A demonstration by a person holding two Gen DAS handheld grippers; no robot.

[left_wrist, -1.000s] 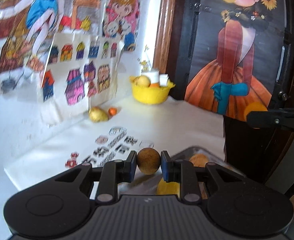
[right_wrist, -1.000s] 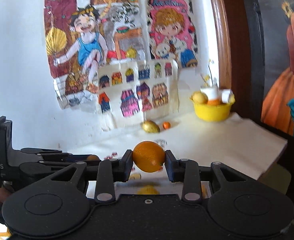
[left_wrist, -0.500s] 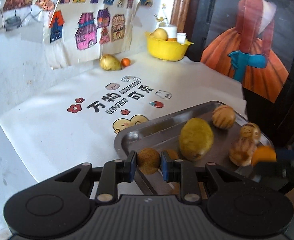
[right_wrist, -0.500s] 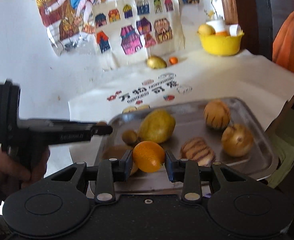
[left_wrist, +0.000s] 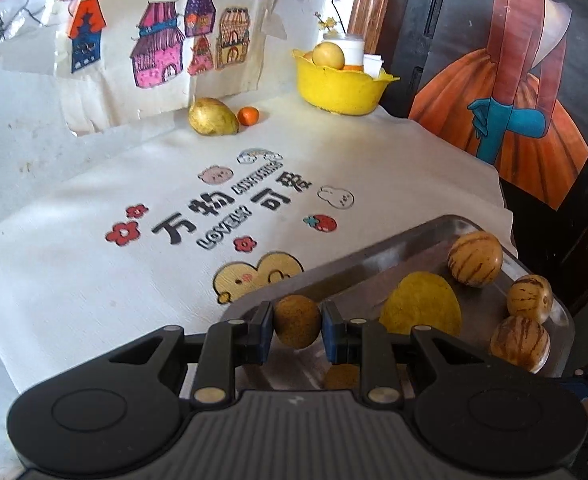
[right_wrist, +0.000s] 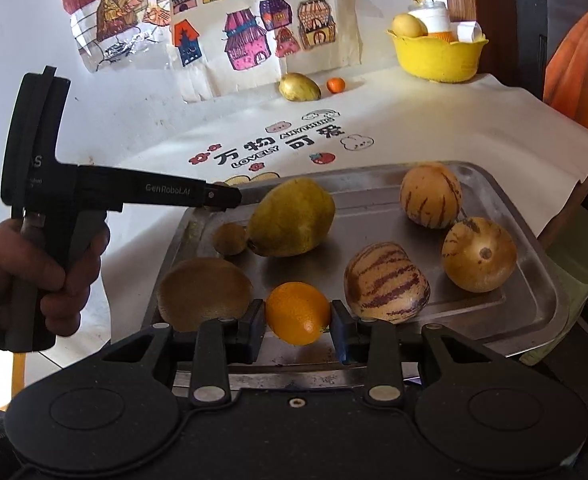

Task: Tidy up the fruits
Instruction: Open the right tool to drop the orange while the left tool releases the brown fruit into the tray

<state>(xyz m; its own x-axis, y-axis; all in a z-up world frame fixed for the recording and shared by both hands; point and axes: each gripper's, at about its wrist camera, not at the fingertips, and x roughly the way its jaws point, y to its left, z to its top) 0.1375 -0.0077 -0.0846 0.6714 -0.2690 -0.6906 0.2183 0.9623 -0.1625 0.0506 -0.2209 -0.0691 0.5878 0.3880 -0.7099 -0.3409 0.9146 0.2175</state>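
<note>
Both claws are closed on fruit above a metal tray (right_wrist: 534,288) that sits at the near edge of the table (left_wrist: 74,280). The left claw (left_wrist: 297,322) pinches a small brown kiwi (left_wrist: 297,321) between its blue-padded fingers, holding it over the tray's near-left corner; in the right wrist view that same claw (right_wrist: 230,199) reaches in from the left, gripped by the person's hand (right_wrist: 34,280), its tip just beside the big yellow-green pear (right_wrist: 292,222). The right claw (right_wrist: 297,314) clamps an orange (right_wrist: 297,312) low over the front part of the tray. Inside the tray lie the pear, a small kiwi (right_wrist: 230,238) touching the pear's left side, a larger kiwi (right_wrist: 205,294) at the front left, and three striped yellow melons (right_wrist: 386,282), two of them along the right side. A white cloth with printed characters and cartoon stickers (left_wrist: 222,204) covers the table. Well beyond the tray, by the wall drawings, a second pear (left_wrist: 213,117) sits just beside a little tangerine (left_wrist: 248,116), and a yellow bowl (left_wrist: 342,88) holding fruit stands at the far corner.
</note>
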